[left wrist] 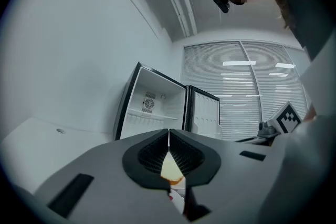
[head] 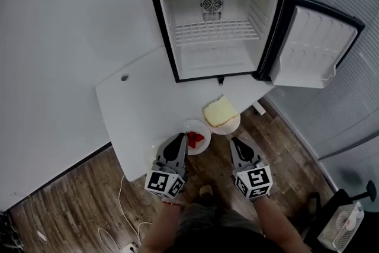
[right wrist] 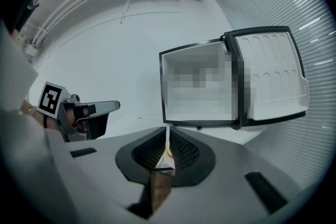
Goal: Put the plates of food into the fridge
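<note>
Two plates sit at the near edge of the white table (head: 136, 103): one with red fruit (head: 195, 138), one with a slab of bread (head: 221, 113). My left gripper (head: 180, 138) points at the near rim of the fruit plate, and its jaws meet at the tips (left wrist: 168, 132). My right gripper (head: 235, 141) hangs just off the table edge below the bread plate, its jaws shut with nothing between them (right wrist: 167, 131). The black mini fridge (head: 219, 32) stands open at the back of the table, its wire shelf bare.
The fridge door (head: 314, 47) swings out to the right, past the table edge. Window blinds run along the right wall. On the wood floor are a white fan (head: 346, 225) at lower right and a cable (head: 127, 210) at lower left.
</note>
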`<action>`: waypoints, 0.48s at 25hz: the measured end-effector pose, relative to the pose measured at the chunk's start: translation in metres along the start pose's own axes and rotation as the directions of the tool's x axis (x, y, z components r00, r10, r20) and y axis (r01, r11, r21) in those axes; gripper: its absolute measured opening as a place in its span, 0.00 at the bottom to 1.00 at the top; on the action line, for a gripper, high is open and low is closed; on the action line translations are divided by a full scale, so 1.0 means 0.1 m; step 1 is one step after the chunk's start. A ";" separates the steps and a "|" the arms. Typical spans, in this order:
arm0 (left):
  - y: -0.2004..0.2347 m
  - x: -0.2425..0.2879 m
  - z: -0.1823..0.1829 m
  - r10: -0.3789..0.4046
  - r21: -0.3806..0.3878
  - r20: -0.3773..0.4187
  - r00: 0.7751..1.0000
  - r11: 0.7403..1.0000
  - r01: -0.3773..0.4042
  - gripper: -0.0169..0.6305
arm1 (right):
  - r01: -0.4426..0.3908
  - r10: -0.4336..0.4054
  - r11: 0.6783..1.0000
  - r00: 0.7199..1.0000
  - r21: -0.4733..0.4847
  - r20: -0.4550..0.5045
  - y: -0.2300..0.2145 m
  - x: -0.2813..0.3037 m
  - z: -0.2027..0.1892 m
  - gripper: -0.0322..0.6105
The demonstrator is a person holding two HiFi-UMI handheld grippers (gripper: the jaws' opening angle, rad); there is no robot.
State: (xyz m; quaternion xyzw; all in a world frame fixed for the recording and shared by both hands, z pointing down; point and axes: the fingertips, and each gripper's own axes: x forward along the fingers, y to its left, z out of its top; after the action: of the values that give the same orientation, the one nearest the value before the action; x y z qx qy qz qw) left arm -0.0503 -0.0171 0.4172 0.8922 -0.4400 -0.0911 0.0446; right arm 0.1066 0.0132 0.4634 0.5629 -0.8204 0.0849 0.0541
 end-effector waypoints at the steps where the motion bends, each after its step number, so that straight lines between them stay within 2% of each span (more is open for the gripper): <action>1: 0.03 0.06 -0.01 -0.010 -0.003 0.001 1.000 1.000 0.010 0.05 | 0.013 -0.012 1.000 1.000 0.015 -0.017 -0.04 0.05 -0.04 0.05; 7: 0.15 0.36 -0.06 -0.033 -0.027 -0.017 0.999 0.999 0.033 0.05 | 0.076 -0.072 0.997 0.993 0.035 -0.093 -0.18 0.29 -0.26 0.06; 12: 0.20 0.56 -0.09 -0.048 -0.035 -0.012 0.999 0.998 0.047 0.05 | 0.165 -0.140 0.976 0.975 0.140 -0.171 -0.43 0.34 -0.54 0.07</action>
State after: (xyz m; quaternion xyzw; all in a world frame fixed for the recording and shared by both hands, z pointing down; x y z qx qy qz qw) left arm -0.0307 -0.0735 0.4225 0.9021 -0.4168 -0.0941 0.0605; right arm 0.1337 -0.0222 0.5263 0.6181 -0.7587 0.1883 0.0828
